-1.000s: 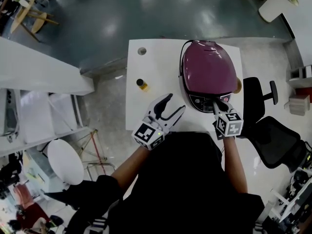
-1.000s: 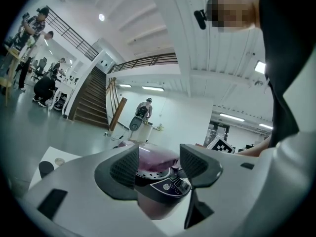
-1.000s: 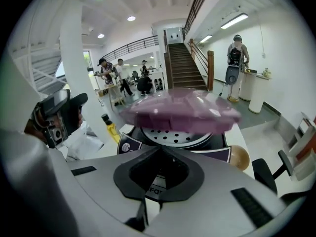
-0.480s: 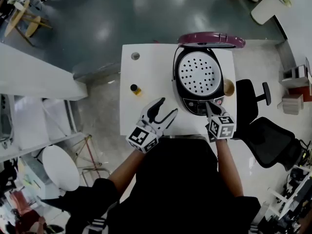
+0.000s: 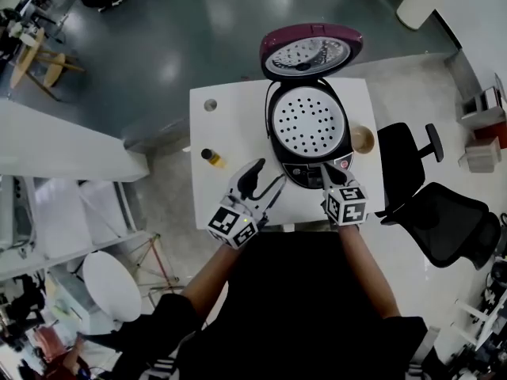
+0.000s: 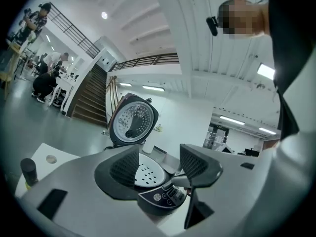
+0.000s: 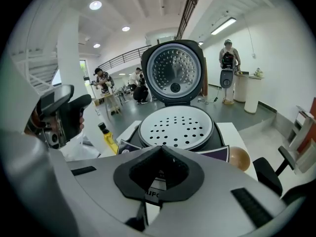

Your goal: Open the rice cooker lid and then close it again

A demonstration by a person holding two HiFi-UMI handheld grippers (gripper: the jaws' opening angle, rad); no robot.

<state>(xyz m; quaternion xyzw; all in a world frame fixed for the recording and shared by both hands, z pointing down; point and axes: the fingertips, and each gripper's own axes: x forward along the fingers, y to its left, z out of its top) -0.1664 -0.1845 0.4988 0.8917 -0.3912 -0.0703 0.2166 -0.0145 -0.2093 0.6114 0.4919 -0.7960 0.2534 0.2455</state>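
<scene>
Black top (image 5: 293, 307), sleeves (image 5: 162, 317) perhaps short, white left gripper (image 5: 268, 176), black-and-white marker cubes (image 5: 234, 224)

The lid (image 5: 311, 50) is seen to be glossy maroon plastic outside, and a bright, dimpled metal plate (image 7: 175, 72) is set into its inner face. The perforated tray (image 5: 309, 122) is finished in smooth, matt white. The surface (image 5: 230, 125) is coated in plain matt white, while the floor (image 5: 182, 30) is polished and lights are reflected in it. The left tool (image 6: 160, 164) is moulded in smooth grey plastic, and its black pads (image 6: 124, 167) are ribbed.
</scene>
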